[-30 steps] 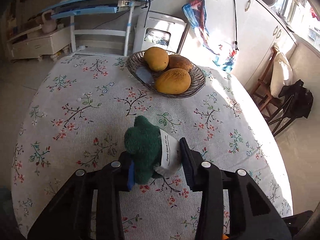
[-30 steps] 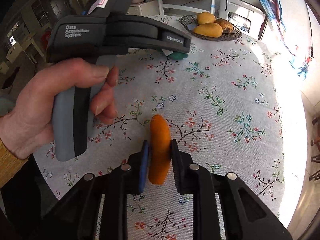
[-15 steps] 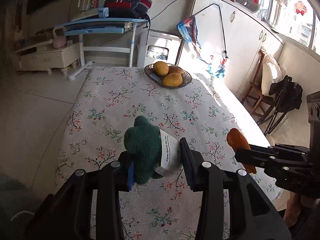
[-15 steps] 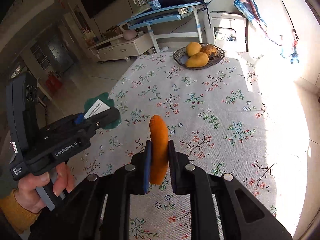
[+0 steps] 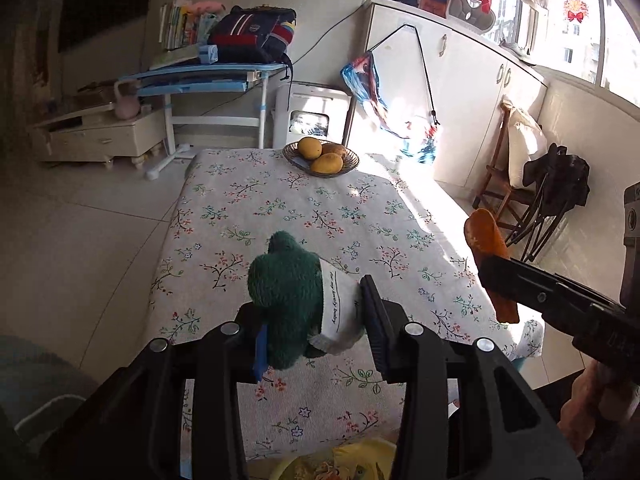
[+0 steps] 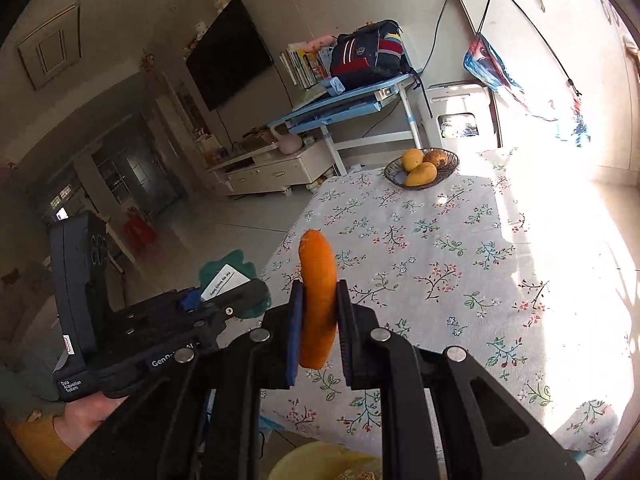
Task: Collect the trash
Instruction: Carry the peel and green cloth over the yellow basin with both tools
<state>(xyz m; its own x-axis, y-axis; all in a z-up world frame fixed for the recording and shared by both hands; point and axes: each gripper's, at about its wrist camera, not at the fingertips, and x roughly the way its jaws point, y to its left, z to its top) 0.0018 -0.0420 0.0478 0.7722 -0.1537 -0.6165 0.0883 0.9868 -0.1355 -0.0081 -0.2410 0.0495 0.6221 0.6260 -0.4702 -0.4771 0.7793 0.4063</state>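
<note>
Green fuzzy toy (image 5: 288, 300) squeezed in the left gripper (image 5: 314, 328) and orange peel (image 6: 318, 300) squeezed in the right gripper (image 6: 318, 320) have lifted off the table (image 5: 360, 216), now above the yellow bin (image 6: 320, 460), ready to drop.

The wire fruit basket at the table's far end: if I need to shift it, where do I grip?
Grip the near rim of the dark wire basket, coming in from the table's near side. The thin, open rim suits narrow jaws; the three yellow-brown fruits heaped inside block a grasp from above.
</note>
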